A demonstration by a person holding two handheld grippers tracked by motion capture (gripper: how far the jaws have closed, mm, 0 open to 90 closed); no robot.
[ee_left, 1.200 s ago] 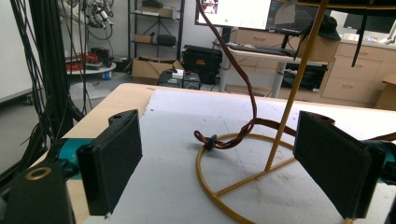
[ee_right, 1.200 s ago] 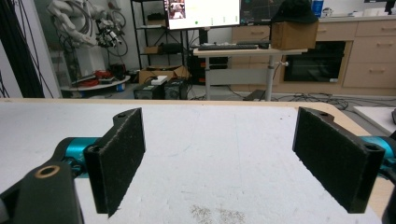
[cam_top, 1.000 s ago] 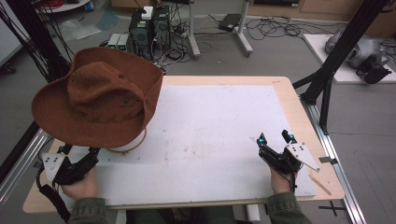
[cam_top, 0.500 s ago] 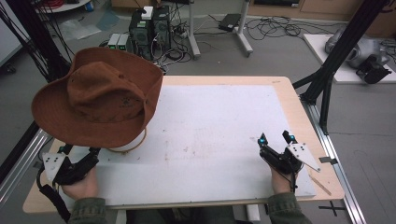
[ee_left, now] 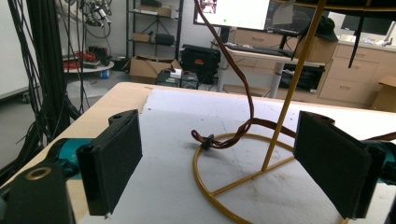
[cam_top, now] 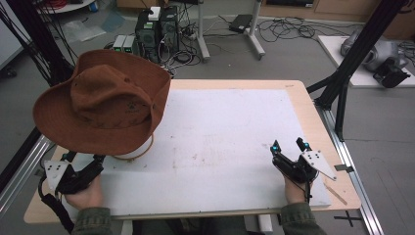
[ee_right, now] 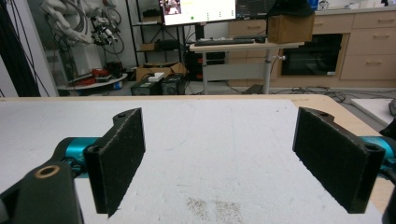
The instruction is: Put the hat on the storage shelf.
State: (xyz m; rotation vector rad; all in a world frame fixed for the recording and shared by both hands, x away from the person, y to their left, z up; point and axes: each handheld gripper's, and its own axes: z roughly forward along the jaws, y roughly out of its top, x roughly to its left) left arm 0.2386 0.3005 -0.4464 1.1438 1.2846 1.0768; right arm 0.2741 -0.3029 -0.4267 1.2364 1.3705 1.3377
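Note:
A brown wide-brimmed hat (cam_top: 105, 105) sits on a thin gold wire stand (ee_left: 261, 163) at the table's left. The stand's ring base (cam_top: 142, 152) rests on the white sheet, and the hat's brown cord (ee_left: 233, 133) hangs down onto it. My left gripper (cam_top: 83, 169) lies low at the front left, just before the stand, jaws wide open and empty. My right gripper (cam_top: 289, 146) rests at the front right on the white sheet (cam_top: 230, 137), also open with nothing between its pads (ee_right: 119, 158).
The wooden table (cam_top: 313, 112) has black frame posts (cam_top: 350, 63) at its right and left corners. Computers and cables (cam_top: 156, 29) lie on the floor beyond the far edge. A small dirt smudge (ee_right: 215, 207) marks the sheet before the right gripper.

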